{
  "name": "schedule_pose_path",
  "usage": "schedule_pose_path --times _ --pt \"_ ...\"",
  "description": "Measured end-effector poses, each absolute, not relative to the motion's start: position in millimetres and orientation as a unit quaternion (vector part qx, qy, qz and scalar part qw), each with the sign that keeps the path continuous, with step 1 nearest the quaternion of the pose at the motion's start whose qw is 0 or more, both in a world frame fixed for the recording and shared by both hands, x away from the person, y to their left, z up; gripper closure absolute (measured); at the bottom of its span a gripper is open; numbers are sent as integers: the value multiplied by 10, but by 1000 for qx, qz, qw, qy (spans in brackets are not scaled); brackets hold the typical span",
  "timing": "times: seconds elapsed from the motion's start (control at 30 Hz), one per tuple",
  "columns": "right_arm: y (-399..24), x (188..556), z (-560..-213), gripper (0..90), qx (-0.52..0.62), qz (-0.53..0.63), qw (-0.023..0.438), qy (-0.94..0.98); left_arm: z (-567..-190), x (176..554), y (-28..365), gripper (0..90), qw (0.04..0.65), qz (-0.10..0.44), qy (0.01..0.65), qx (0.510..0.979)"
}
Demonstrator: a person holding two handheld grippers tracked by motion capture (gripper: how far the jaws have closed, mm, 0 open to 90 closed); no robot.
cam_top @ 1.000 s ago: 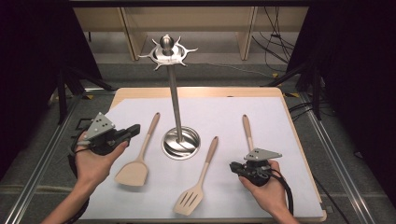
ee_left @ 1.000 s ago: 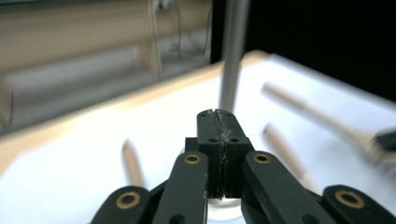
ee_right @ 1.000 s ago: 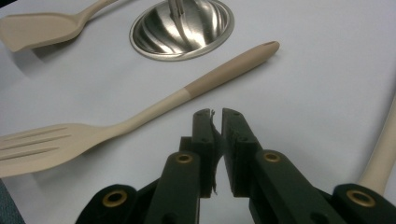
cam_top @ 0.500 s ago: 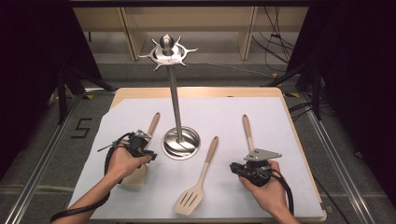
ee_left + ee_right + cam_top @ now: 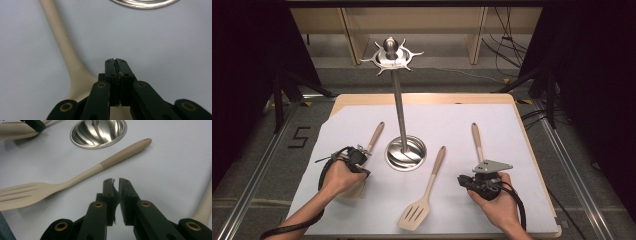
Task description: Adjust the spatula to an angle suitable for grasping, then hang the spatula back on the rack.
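A solid beige spatula (image 5: 374, 135) lies left of the steel hook stand (image 5: 399, 110); its blade is partly under my left hand. My left gripper (image 5: 361, 151) sits low over its neck. In the left gripper view this gripper (image 5: 115, 60) has just been closing and is shut with nothing between the jaws; the spatula handle (image 5: 61, 42) lies just left of them. A slotted spatula (image 5: 427, 192) lies in the middle front. My right gripper (image 5: 461, 180) rests beside it, shut and holding nothing (image 5: 115, 180), facing that slotted spatula (image 5: 82, 176).
A third wooden-handled utensil (image 5: 477, 140) lies at the right, its head hidden under my right gripper. The stand's round base (image 5: 406, 152) sits mid-sheet with its hook crown (image 5: 390, 54) high above. White paper (image 5: 512, 150) covers the wooden board; dark floor surrounds it.
My left hand has come down and to the right, from the sheet's left edge onto the solid spatula. The right hand has stayed still.
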State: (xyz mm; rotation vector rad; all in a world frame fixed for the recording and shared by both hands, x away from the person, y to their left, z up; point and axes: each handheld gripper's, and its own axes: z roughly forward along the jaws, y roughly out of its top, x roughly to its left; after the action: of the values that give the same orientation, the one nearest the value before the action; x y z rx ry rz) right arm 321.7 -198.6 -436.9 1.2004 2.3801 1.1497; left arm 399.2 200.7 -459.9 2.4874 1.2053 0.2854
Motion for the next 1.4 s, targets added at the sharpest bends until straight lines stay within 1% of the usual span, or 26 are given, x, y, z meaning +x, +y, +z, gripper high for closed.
schedule_pose_path --times 0.1,0.2,0.27,0.33,0.37,0.4,0.47,0.5,0.53,0.57,0.63,0.67,0.7,0.73,0.77,0.97,1.0,1.07,1.13,1.17,1.2,1.27,1.3,1.37,1.4 --pt "-1993 3231 -4392 840 408 399 126 811 -4584 3974 2081 872 176 108 419 884" --pt "-2001 3233 -4384 838 406 395 125 815 -4580 3945 2104 870 178 108 431 878" --pt "-2009 3240 -4382 835 401 395 131 816 -4555 3947 2150 865 174 108 427 881" --pt "-2004 3244 -4393 829 400 403 129 813 -4544 3941 2179 809 173 117 432 877" --pt "-2023 3237 -4378 821 407 398 123 813 -4517 3957 2228 804 175 125 418 883" --pt "-2030 3240 -4377 819 407 401 120 812 -4485 3944 2255 789 197 116 434 872" --pt "-2042 3245 -4375 814 410 399 123 811 -4446 3971 2290 718 206 124 426 872" --pt "-2042 3245 -4375 814 410 399 123 811 -4427 4001 2308 718 214 130 421 872" --pt "-2048 3252 -4376 811 410 398 122 811 -4417 4028 2319 682 217 135 422 870" --pt "-2052 3256 -4378 807 409 399 123 811 -4412 4062 2315 635 222 132 444 858" --pt "-2055 3248 -4377 796 413 395 122 812 -4402 4166 2337 509 224 127 451 855" --pt "-2055 3248 -4377 796 413 395 122 812 -4405 4218 2343 509 227 129 455 851" --pt "-2045 3224 -4367 791 423 396 117 807 -4387 4299 2342 468 224 129 464 847" --pt "-2060 3239 -4366 788 413 396 124 811 -4387 4299 2342 452 224 129 464 847" --pt "-2062 3240 -4364 786 413 396 124 811 -4380 4377 2326 441 228 131 475 840" --pt "-2054 3270 -4394 779 405 403 132 810 -4399 4469 2275 421 215 118 474 845" --pt "-2044 3263 -4379 777 411 401 120 810 -4411 4481 2268 421 209 118 475 847" --pt "-2027 3247 -4368 776 414 394 118 812 -4443 4527 2261 424 203 110 479 847" --pt "-2045 3268 -4388 769 398 393 123 820 -4494 4618 2265 436 184 95 480 853" --pt "-2045 3268 -4388 769 398 393 123 820 -4494 4618 2265 441 184 95 480 853" --pt "-2038 3248 -4395 767 416 393 106 813 -4522 4639 2252 455 189 93 486 848" --pt "-2049 3248 -4393 766 414 385 114 817 -4538 4682 2239 466 185 86 490 847" --pt "-2042 3245 -4395 766 417 387 107 816 -4544 4704 2229 483 183 85 492 847" --pt "-2036 3246 -4392 766 419 387 105 815 -4561 4742 2209 487 177 82 502 842" --pt "-2040 3259 -4390 766 412 385 112 818 -4580 4764 2207 493 180 78 506 840"
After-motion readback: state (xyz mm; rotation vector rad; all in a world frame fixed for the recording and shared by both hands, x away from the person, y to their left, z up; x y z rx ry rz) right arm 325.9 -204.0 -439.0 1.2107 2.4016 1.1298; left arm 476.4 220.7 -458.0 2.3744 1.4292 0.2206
